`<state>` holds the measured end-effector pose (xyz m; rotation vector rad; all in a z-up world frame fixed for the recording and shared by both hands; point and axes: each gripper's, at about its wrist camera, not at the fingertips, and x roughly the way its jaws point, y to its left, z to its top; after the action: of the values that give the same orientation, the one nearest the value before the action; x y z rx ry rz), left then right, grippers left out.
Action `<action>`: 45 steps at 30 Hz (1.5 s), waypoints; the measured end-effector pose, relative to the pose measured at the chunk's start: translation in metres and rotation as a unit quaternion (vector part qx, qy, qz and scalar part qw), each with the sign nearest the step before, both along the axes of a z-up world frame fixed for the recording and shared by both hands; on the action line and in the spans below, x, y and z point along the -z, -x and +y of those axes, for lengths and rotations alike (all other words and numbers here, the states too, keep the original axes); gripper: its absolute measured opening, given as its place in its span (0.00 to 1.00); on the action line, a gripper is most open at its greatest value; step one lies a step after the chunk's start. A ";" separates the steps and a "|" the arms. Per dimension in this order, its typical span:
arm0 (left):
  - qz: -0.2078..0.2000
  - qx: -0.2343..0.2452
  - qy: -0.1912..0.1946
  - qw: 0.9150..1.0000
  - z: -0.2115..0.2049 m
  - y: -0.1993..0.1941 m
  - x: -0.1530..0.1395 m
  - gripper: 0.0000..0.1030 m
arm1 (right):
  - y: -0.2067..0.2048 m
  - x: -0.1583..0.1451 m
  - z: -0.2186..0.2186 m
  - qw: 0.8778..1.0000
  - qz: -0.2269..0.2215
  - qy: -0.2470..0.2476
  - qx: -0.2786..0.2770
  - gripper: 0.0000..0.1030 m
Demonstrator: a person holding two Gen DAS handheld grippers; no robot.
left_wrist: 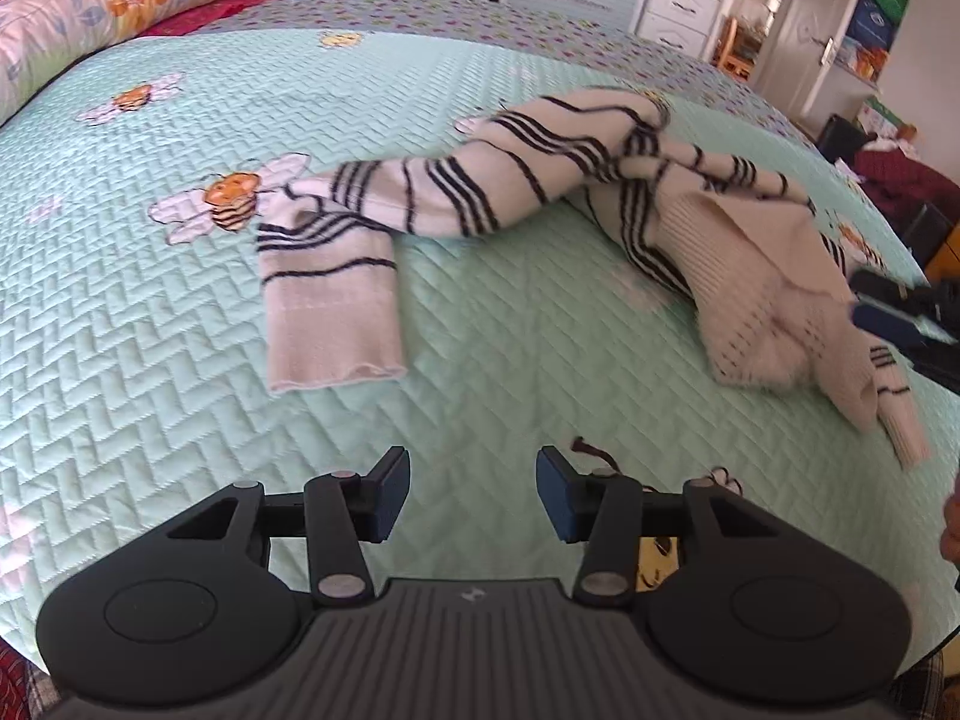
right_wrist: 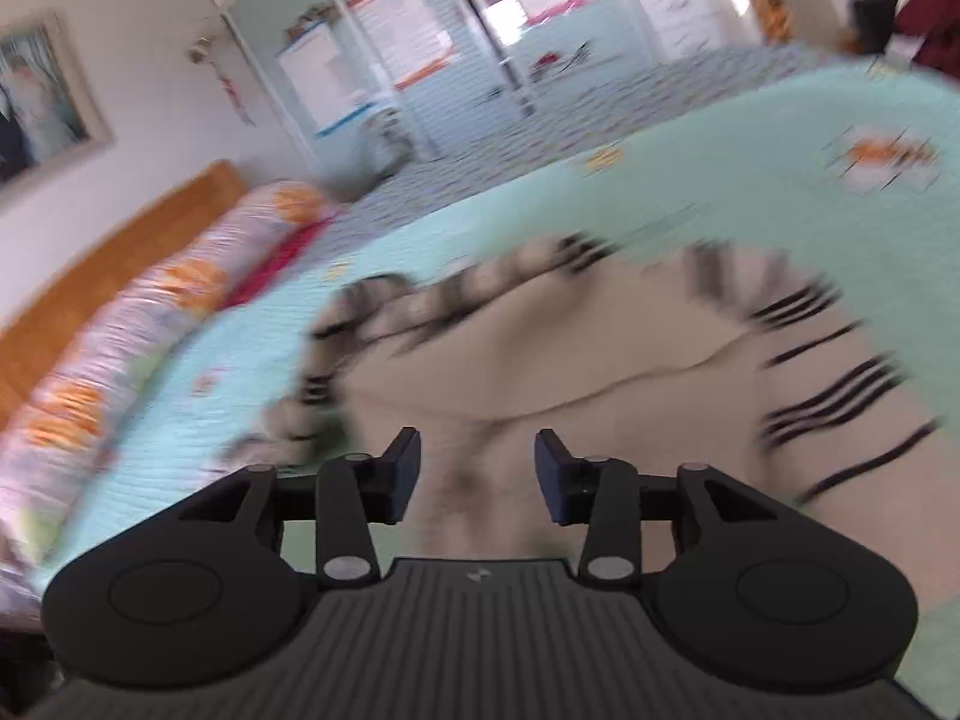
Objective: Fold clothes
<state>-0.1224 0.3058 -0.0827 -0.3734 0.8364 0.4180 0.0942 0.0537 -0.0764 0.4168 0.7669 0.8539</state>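
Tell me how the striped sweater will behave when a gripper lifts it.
The sweater lies twisted and crumpled on the quilt, so it is probably floppy and will drape. Its sleeve trails apart, likely dangling. The fuzzy knit should grip, not slip.

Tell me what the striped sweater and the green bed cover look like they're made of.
The striped sweater looks like a soft knit, probably wool or acrylic: ribbing shows at the hem and cuff, and the cream surface looks slightly fuzzy. The green bed cover looks like matte quilted cotton or polyester: stitched herringbone lines puff the surface, and the bee motifs look embroidered or appliqued.
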 end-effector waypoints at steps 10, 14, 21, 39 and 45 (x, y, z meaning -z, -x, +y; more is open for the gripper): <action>-0.003 -0.014 0.012 1.000 0.007 0.004 -0.003 0.49 | -0.029 0.029 0.060 0.976 0.177 -0.127 0.031 0.52; -0.007 -0.008 0.007 1.000 0.003 0.005 -0.007 0.49 | -0.048 0.041 0.081 0.951 0.239 -0.171 0.093 0.55; -0.013 -0.018 -0.001 1.000 0.006 0.012 -0.015 0.49 | -0.036 0.019 0.051 0.965 0.177 -0.136 0.134 0.02; -0.055 0.153 -0.185 0.969 -0.093 -0.058 -0.044 0.58 | -0.010 -0.040 -0.083 0.982 -0.013 -0.076 0.173 0.03; -0.089 0.268 -0.379 0.881 -0.109 -0.116 -0.021 0.60 | 0.008 -0.006 -0.090 0.988 0.035 -0.070 0.131 0.06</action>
<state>-0.0061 0.1966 -0.0615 0.5402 0.5077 0.1587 0.0861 -0.0360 -0.0706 0.6611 0.7007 0.6508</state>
